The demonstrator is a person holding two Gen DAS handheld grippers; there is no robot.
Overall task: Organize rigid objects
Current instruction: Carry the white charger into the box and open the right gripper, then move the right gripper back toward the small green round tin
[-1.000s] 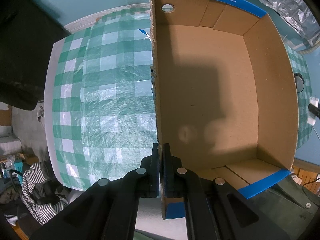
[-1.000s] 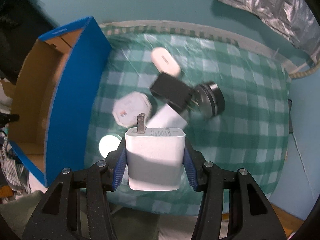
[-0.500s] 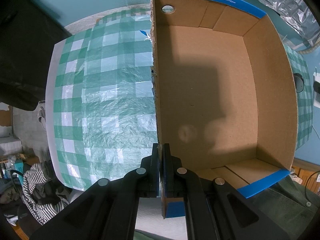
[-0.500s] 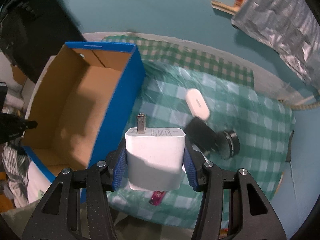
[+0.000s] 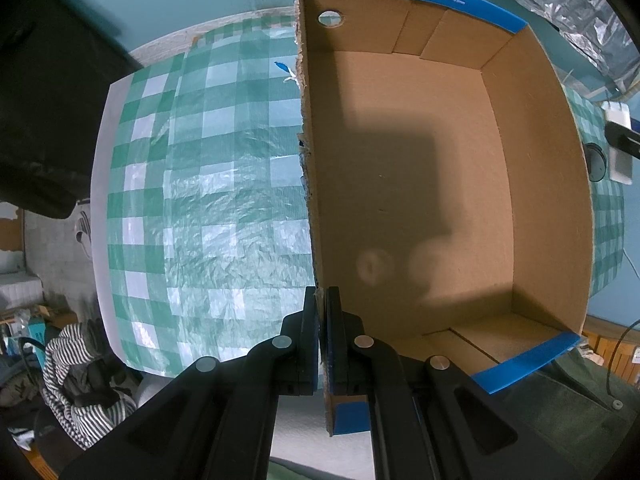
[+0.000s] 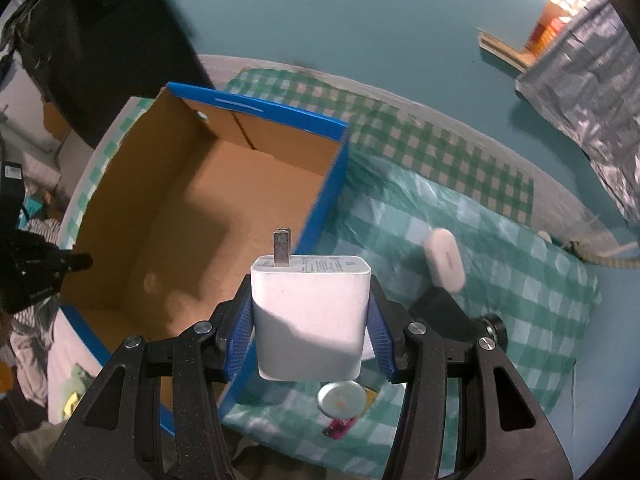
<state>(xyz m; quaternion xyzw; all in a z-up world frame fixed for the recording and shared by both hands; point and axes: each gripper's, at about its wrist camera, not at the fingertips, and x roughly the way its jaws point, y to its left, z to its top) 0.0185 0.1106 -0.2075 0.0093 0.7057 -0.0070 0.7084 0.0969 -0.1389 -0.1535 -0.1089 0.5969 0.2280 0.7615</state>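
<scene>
the cardboard box point(image 5: 420, 184) with blue outer faces was taken as the landmark; it stood open-topped on a green-and-white checked cloth point(image 5: 208, 184), and nothing was seen on its brown floor except shadows. the left gripper point(image 5: 322, 320) was seen pointing straight down at the box's left wall, its jaws brought together on the ragged top edge of that wall, one finger outside the box and one inside. a small round hole was visible in the far wall of the box.

the right gripper point(image 6: 308, 320) was seen clamped on a white wall charger point(image 6: 310, 316), the blue pads pressed against the charger's two sides and its metal prong pointing away from the camera. the charger was held in the air at the box's right wall, above the blue rim, with most of the open box lying to the left of it in the right wrist view.

to the right of the box, on the cloth, a white oval case point(image 6: 444, 258) was seen, and nearer the gripper a black block point(image 6: 440, 312) beside a black round knurled object point(image 6: 494, 326). just below the held charger, close to the box's near right corner, a pale round disc point(image 6: 340, 398) and a pink item point(image 6: 338, 426) were seen. in the left wrist view the charger point(image 5: 616, 120) was seen beyond the box's right wall.
</scene>
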